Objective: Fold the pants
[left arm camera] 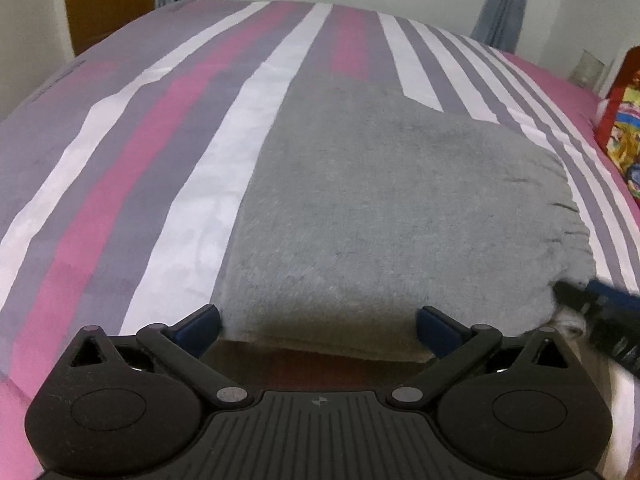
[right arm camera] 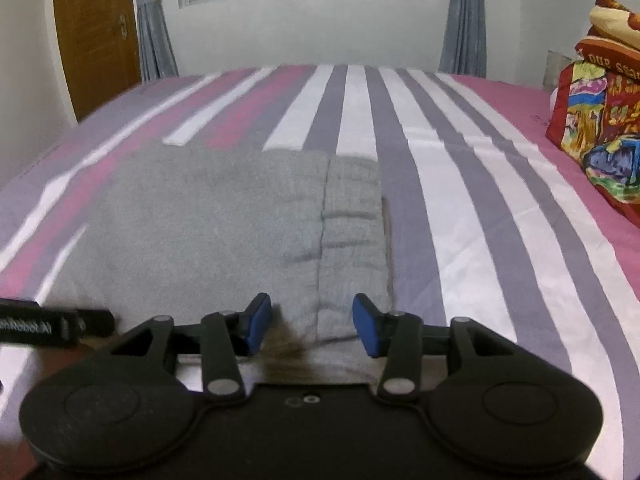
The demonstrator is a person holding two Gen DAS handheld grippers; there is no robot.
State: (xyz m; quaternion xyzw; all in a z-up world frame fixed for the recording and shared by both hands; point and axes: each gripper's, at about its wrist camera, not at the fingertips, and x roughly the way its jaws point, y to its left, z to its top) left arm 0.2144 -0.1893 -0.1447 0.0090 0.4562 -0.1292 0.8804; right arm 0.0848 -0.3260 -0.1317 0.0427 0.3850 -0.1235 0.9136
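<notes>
**Grey pants lie folded on the striped bed, both grippers at the near edge**

The grey pants lie flat in a folded block on the bed, whose cover runs in pink, white and purple stripes away from the cameras.

The left gripper is released, its blue-padded fingers spread as wide as they go. The near folded edge of the pants sits just ahead of and between the fingers, the left-hand corner of the cloth close beside the left finger; neither pad presses on the fabric.

The right gripper stands part open. The elastic waistband, gathered in ridges, runs straight ahead of its fingers, and the near end of the waistband lies in the gap between them. The pads are apart from the cloth, so nothing is grasped.

Each gripper shows in the other's view: the left one as a dark bar to the left of the right fingers, the right one at the right-hand corner of the pants, beyond the left gripper's right finger.

A stack of colourful bedding sits on the bed well to the right of the right fingers.
</notes>
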